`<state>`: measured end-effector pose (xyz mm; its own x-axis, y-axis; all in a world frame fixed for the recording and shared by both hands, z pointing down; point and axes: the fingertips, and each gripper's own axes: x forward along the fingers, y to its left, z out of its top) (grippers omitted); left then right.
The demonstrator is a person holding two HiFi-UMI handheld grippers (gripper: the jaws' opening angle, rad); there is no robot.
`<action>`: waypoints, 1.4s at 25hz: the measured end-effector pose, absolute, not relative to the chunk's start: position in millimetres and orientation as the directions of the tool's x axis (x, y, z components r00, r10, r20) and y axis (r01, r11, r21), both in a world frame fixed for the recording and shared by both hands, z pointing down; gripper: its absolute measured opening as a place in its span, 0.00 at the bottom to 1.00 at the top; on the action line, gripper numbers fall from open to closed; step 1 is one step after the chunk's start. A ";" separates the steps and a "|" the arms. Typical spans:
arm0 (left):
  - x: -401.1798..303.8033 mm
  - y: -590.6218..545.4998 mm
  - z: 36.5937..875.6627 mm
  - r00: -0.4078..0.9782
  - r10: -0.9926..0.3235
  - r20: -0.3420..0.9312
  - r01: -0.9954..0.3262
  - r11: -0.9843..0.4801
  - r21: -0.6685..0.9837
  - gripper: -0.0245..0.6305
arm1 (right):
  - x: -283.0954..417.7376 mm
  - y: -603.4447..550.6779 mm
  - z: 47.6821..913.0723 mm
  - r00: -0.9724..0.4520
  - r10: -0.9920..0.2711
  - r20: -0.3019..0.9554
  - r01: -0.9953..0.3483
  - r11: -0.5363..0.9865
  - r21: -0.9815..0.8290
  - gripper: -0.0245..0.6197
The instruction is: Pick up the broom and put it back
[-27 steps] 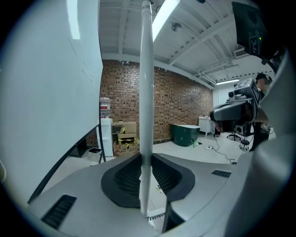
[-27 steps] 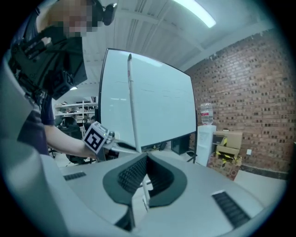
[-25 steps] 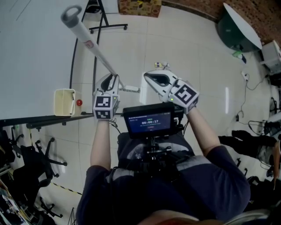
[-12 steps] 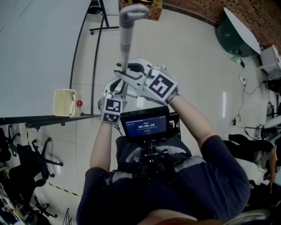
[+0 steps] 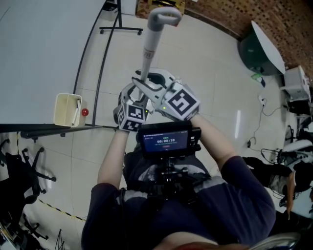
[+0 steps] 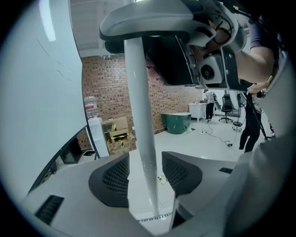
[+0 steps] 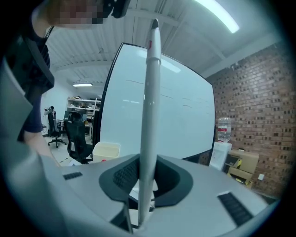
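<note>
The whiteboard point(image 5: 39, 49) stands left of the broom point(image 5: 150, 44), brick wall point(image 5: 230, 14) beyond them.

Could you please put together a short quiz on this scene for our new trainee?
1. True or false: the broom has its handle between the fingers of both the left gripper and the right gripper.
2. Which gripper grips the broom? A left; B right; C neither.
3. What colour is the box by the lower edge of the whiteboard?
Key: 1 true. 2 B: the right gripper's closing fingers press the handle; the left gripper's opening fingers stand clear of it on both sides. 3 cream.
</note>
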<state>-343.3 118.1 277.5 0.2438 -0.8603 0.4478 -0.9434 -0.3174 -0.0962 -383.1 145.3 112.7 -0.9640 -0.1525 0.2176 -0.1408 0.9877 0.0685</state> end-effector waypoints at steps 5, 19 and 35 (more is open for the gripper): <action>-331.4 112.9 269.9 0.289 -0.868 0.405 -0.923 -0.364 -0.123 0.23 | -366.3 130.6 105.9 -0.947 -0.237 0.214 -0.235 0.971 0.036 0.18; -320.3 98.3 258.8 0.367 -0.849 0.379 -0.853 -0.470 -0.228 0.17 | -320.2 111.1 98.2 -0.886 -0.419 0.199 -0.429 0.904 -0.004 0.18; -195.0 81.5 249.0 0.513 -0.721 0.466 -0.675 -0.674 -0.302 0.17 | -175.3 92.6 90.8 -0.787 -0.601 0.142 -0.610 0.791 -0.033 0.20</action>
